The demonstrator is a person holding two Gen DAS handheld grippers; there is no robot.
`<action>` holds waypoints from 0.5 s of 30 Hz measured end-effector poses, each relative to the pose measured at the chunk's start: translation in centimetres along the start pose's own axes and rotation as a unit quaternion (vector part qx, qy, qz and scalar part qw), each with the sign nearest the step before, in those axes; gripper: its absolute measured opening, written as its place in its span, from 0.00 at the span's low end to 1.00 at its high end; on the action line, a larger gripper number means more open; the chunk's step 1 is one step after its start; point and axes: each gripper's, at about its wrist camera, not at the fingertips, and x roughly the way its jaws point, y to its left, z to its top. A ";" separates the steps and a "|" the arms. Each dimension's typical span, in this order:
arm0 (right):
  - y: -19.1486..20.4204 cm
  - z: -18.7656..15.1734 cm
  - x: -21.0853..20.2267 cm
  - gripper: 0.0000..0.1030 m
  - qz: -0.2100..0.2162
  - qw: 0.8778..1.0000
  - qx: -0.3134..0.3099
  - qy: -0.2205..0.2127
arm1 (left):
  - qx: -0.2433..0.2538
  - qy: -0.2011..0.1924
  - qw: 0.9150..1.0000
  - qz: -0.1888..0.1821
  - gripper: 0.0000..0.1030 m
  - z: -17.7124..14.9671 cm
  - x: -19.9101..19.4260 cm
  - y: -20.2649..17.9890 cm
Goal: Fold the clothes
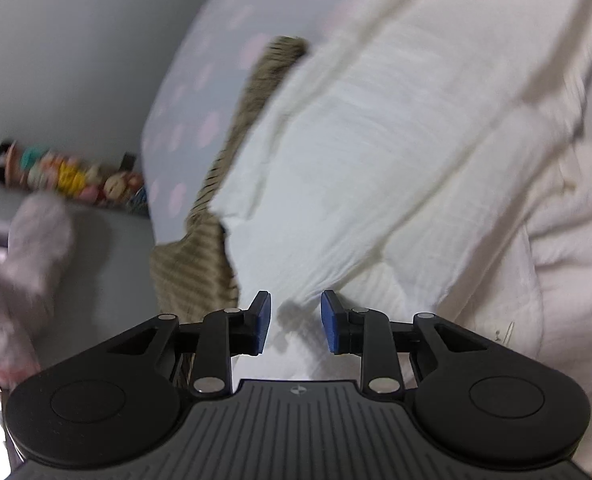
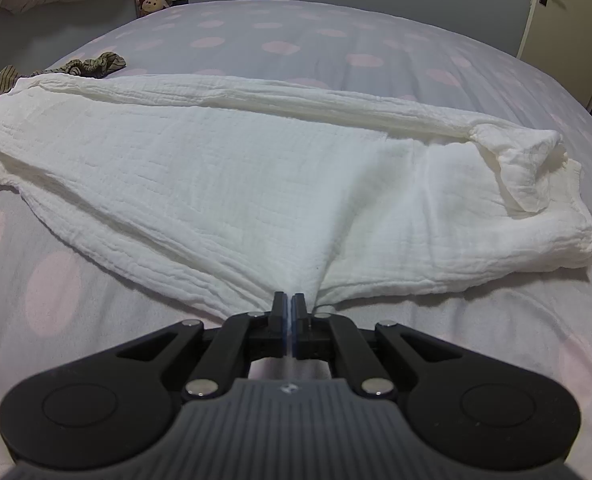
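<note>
Jaws on our right gripper are pressed together on the near edge of the white garment, and you can see the cloth bunching into creases that fan out from the pinch. Our guess is we're holding that hem so we can lift it over for a fold. From there, the garment spreads out ahead across the dotted bed, with a rolled edge along the far side and a crumpled end off to the right.

Our left gripper has its jaws apart, nothing between them, hovering just over the same white cloth. A striped brown garment pokes out left of those jaws. That view's pretty blurry though.
</note>
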 end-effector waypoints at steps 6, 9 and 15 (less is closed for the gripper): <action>-0.1 0.2 0.2 0.02 0.000 1.000 0.003 -0.002 | -0.015 -0.007 1.000 0.000 0.04 0.7 0.2 0.4; -0.4 0.7 -0.4 0.02 0.002 1.000 0.010 -0.010 | -0.020 -0.017 1.000 0.008 0.03 0.7 -1.5 1.8; -1.4 2.5 -3.2 0.02 -0.001 0.998 0.038 -0.053 | -0.028 -0.038 0.999 0.021 0.03 -0.1 -5.7 3.2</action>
